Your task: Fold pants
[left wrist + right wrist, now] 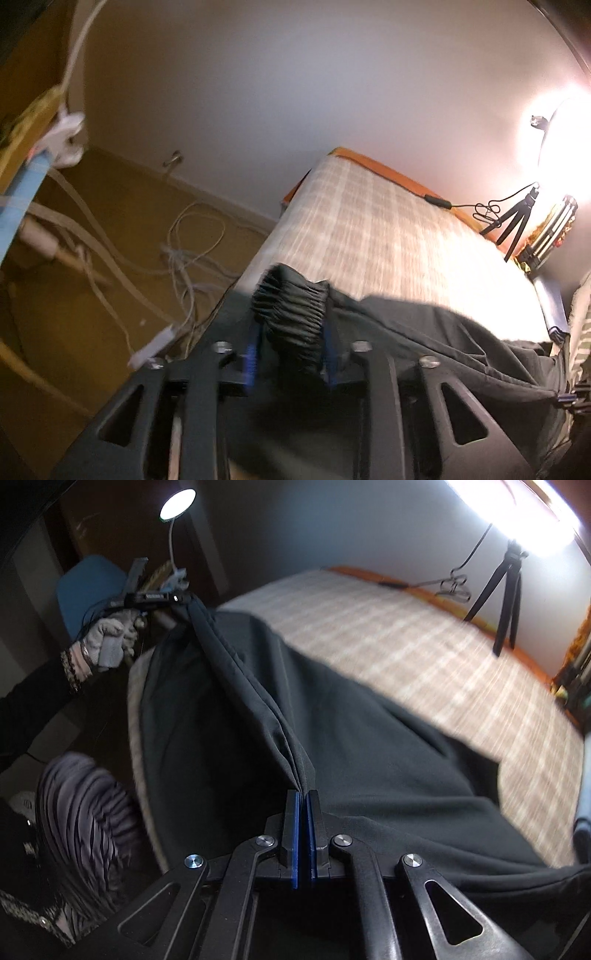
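Observation:
Dark grey pants (369, 746) are stretched over the near edge of a bed with a checked sheet (406, 635). My right gripper (304, 797) is shut on a folded edge of the fabric, which runs taut up to my left gripper (184, 599), held by a gloved hand (107, 635). In the left wrist view the gathered elastic waistband (291, 291) is bunched between the blue pads of the left gripper (291, 325), which grips it. The rest of the pants (424, 332) trail rightward across the checked sheet (369, 229).
A small black tripod (506, 590) with a cable stands at the bed's far side near a bright light (561, 147). White cables (184, 251) lie tangled on the brown floor to the left. A desk lamp (177, 504) and blue chair (85, 590) stand behind the left hand.

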The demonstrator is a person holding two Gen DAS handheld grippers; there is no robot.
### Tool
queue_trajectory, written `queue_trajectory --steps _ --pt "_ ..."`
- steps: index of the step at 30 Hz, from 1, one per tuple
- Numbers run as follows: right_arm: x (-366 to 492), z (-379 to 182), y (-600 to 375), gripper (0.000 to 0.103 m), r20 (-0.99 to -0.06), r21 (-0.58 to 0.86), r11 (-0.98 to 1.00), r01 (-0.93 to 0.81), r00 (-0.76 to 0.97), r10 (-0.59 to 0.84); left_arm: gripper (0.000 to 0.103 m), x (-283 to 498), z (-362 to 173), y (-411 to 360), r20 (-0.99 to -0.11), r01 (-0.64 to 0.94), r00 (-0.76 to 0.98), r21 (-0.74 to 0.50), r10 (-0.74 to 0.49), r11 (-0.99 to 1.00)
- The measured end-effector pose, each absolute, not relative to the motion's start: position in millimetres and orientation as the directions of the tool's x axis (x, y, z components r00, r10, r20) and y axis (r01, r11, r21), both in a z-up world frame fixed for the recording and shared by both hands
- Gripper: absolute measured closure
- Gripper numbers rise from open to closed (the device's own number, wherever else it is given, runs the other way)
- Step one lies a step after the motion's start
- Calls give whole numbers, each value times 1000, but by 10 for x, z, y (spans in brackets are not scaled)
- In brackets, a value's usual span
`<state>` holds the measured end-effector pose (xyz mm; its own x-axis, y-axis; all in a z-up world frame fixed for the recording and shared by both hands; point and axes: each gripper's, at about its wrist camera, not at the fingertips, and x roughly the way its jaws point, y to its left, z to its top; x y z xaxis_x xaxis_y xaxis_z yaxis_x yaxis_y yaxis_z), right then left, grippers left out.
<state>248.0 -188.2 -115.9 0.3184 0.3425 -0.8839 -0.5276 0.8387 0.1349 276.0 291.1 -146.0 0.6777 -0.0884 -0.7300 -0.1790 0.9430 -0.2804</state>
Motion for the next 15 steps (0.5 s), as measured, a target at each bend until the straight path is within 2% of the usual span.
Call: queue_trajectory --steps 1,6,15 --pt "2445 -1182 -1852 102 -888 131 838 -530 313 337 58 2684 -1479 2934 -736 -188 671 -284 -88 940" --pt "2280 -1289 -1804 102 -901 137 834 -534 284 329 44 2377 -1493 3076 -744 -236 662 -327 -95 915" --pt "1956 -1392 -1764 102 -935 107 795 -598 212 285 44 2102 -1562 3131 -703 -259 657 -549 -272 795"
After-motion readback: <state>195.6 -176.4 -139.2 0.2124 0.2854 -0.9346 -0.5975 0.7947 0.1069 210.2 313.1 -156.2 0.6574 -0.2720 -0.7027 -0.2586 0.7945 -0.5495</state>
